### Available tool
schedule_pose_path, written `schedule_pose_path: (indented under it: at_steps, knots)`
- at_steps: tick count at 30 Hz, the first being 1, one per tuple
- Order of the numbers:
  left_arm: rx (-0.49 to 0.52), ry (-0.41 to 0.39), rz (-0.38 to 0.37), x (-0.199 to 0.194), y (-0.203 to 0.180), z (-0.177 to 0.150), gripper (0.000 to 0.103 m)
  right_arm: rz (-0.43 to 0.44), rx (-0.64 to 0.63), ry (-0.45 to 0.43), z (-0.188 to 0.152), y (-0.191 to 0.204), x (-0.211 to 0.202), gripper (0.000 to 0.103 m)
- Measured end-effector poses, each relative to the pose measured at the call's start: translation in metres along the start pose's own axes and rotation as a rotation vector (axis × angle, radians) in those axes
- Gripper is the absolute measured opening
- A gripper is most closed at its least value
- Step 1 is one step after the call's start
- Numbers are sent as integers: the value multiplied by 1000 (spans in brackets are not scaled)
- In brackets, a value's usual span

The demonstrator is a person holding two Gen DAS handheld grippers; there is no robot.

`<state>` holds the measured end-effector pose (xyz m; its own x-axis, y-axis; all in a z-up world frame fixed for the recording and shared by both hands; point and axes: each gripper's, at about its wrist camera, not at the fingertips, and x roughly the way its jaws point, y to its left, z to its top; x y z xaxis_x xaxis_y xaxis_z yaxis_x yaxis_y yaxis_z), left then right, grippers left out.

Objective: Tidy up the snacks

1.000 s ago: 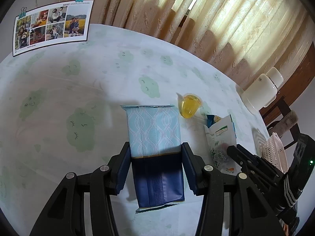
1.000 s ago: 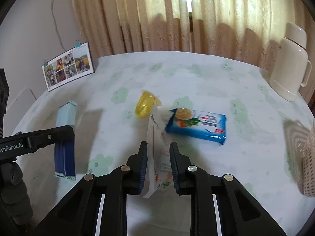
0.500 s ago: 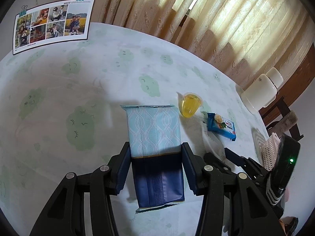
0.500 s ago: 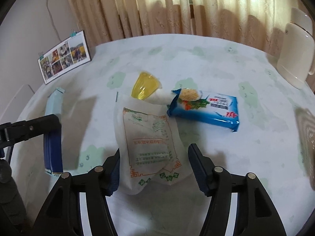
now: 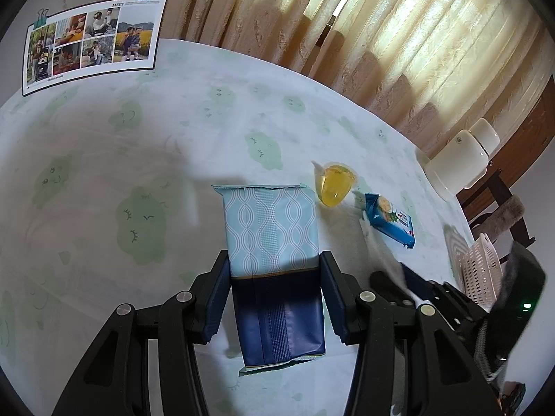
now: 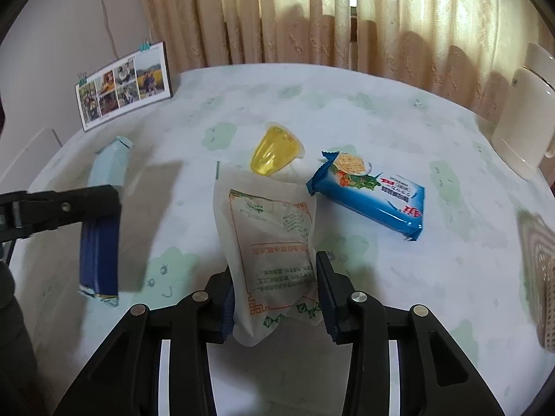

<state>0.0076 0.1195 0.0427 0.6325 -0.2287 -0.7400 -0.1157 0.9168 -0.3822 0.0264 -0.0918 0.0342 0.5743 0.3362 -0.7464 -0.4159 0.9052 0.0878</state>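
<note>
the left gripper (image 5: pixel 274 294) is clamped on a blue packet (image 5: pixel 274 260), with one pad pressed on each side. the packet is pale blue with wavy lines at its far end and dark blue at its near end. in the right wrist view it is lifted off the tabletop (image 6: pixel 347 111), with its shadow under it.

the right gripper (image 6: pixel 274 294) has a white snack pouch (image 6: pixel 270 239) between its pads. its jaws are closing on the pouch. the left pad touches the pouch edge, and the right pad is just beside the other edge. the pouch has red and green print on it, and its far end reaches up near a yellow jelly cup (image 6: pixel 275 152).

the jelly cup lies tipped on its side on the tabletop. a blue cracker pack (image 6: pixel 371 190) lies flat just to the right of the pouch and near the cup. a pink basket (image 6: pixel 544 277) sits at the right edge. a cream jug (image 6: pixel 523 118) stands at the far right. a photo sheet (image 6: pixel 123 85) leans on the wall at the far left, in front of tan curtains (image 6: pixel 312 14)
</note>
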Motion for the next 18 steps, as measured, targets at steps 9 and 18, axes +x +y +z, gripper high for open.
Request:
schedule_pose_path:
  at_steps: [9,18]
  knots:
    - [23,1,-9,1,-3,-2,46,-18,66,-100,1,-22,-49,37]
    - [49,23,-23,7,-13,-6,46,-56,118,-144,-4,-53,-81,21]
